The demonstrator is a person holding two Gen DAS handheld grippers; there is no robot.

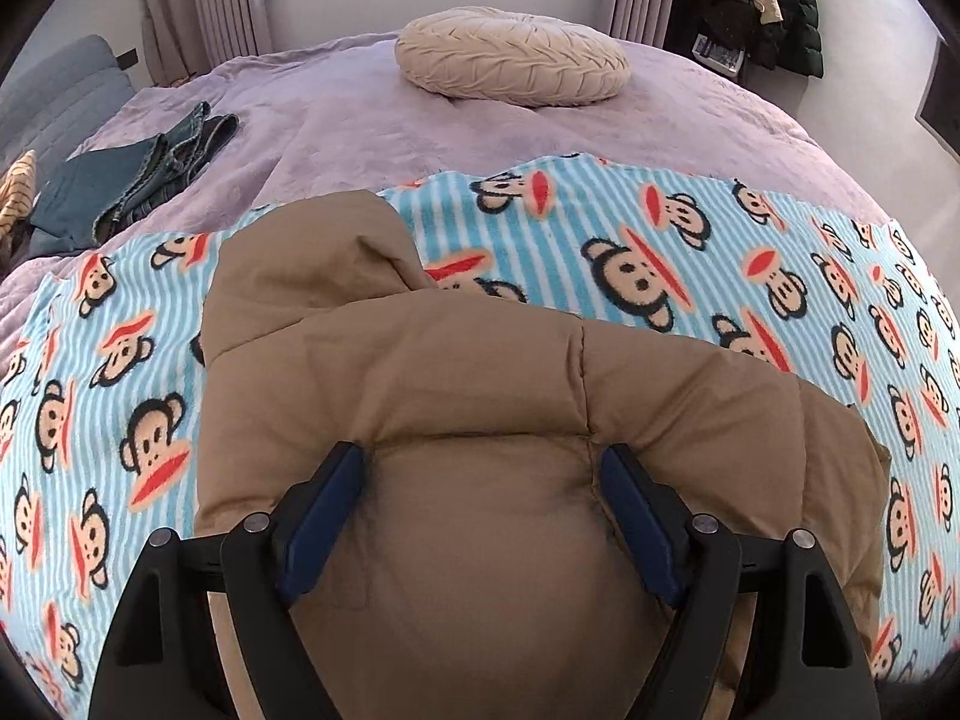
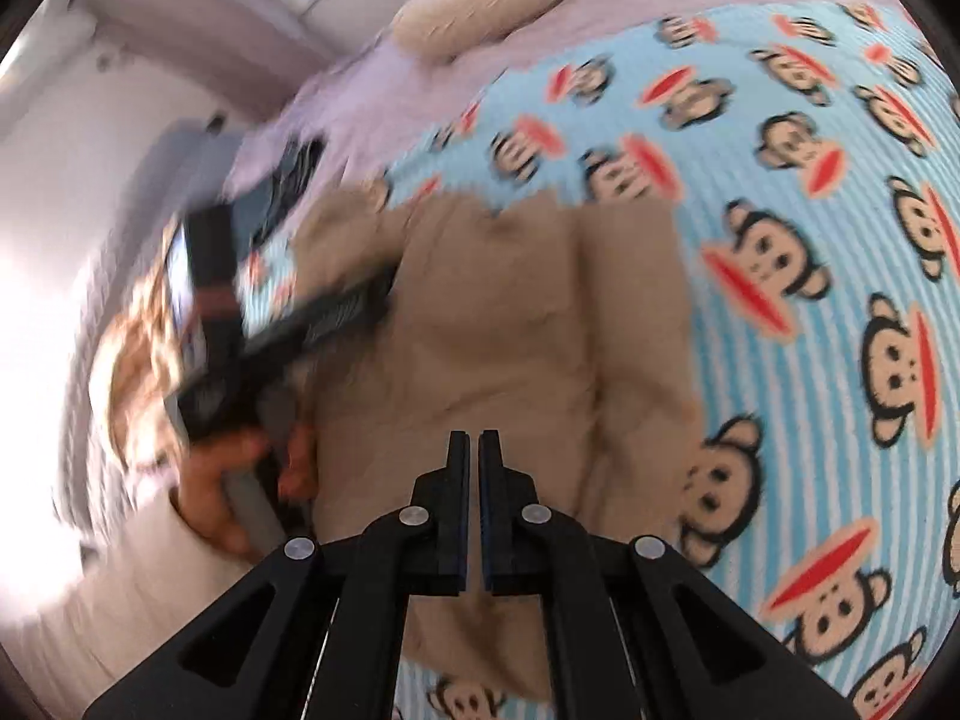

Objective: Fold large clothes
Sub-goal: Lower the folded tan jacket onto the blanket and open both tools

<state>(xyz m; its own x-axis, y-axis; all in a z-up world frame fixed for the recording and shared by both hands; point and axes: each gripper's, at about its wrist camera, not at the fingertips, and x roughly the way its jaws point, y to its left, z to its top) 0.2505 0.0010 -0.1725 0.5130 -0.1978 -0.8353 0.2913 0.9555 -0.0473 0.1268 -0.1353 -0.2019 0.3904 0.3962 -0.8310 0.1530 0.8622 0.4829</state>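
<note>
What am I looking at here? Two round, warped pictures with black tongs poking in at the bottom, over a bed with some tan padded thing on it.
A person holds a two-fingered tool in each hand, each with a wide-angle camera looking along its fingers. The left gripper is open, its pads either side of a bulge of the tan puffer jacket. The right gripper is shut with nothing in it, above the same jacket. The jacket lies on a monkey-print blanket over a lilac bedspread, with a round cushion and jeans.
</note>
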